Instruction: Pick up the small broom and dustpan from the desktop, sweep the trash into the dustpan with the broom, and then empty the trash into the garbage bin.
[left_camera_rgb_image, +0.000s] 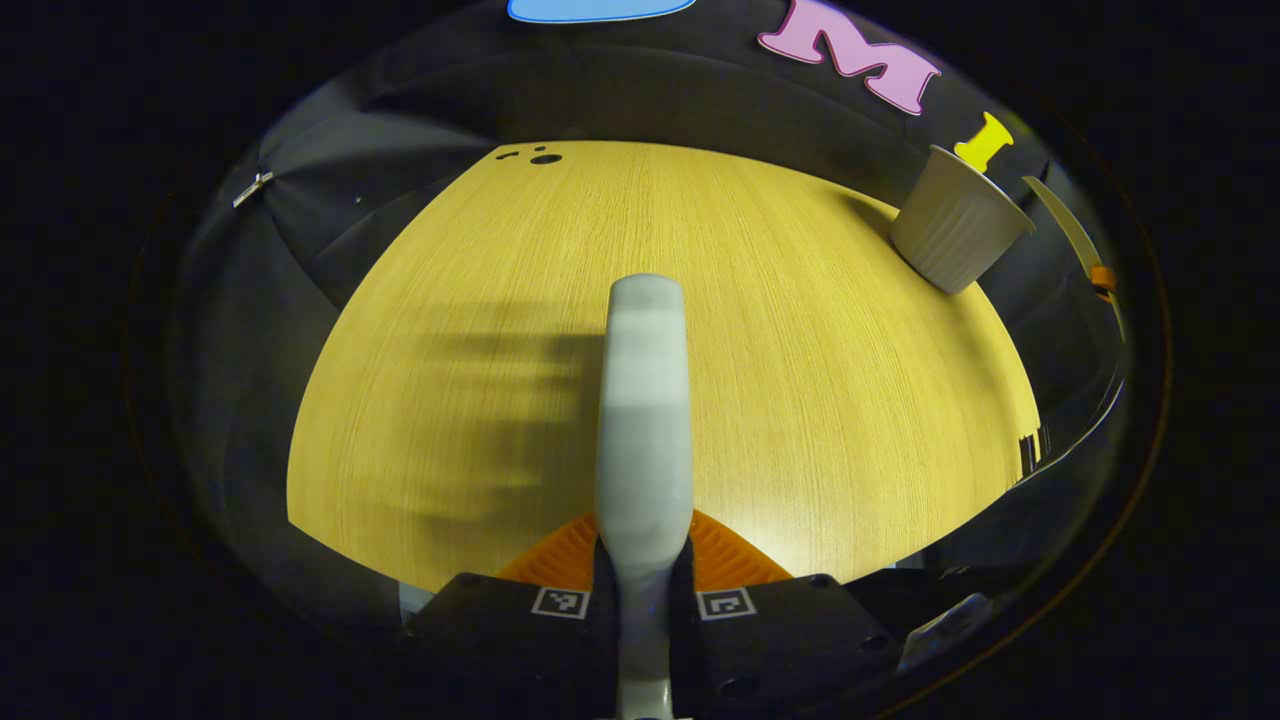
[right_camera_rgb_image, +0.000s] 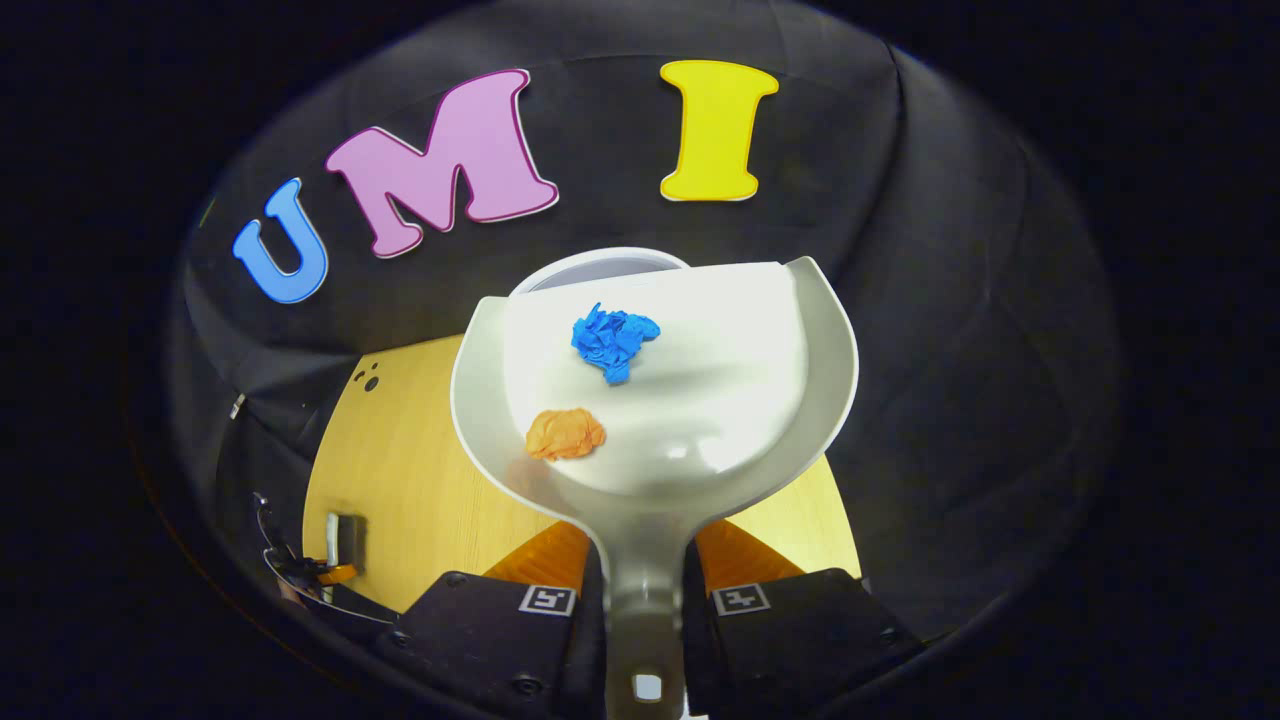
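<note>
My left gripper (left_camera_rgb_image: 643, 570) is shut on the small pale broom (left_camera_rgb_image: 643, 400), which points forward over the wooden desktop (left_camera_rgb_image: 830, 420) and looks blurred. The grey ribbed garbage bin (left_camera_rgb_image: 955, 230) stands at the desk's far right edge. In the right gripper view, my right gripper (right_camera_rgb_image: 645, 590) is shut on the handle of the white dustpan (right_camera_rgb_image: 740, 400), held up in the air. A crumpled blue scrap (right_camera_rgb_image: 612, 340) and a crumpled orange scrap (right_camera_rgb_image: 565, 433) lie in the pan. The bin's rim (right_camera_rgb_image: 600, 265) peeks out just behind the pan's front lip.
Black cloth walls close in the desk on all sides. Small dark holes (left_camera_rgb_image: 545, 158) mark the desk's far corner. In the right gripper view the other gripper with the broom (right_camera_rgb_image: 340, 545) shows low at the left, above the desk (right_camera_rgb_image: 420, 480).
</note>
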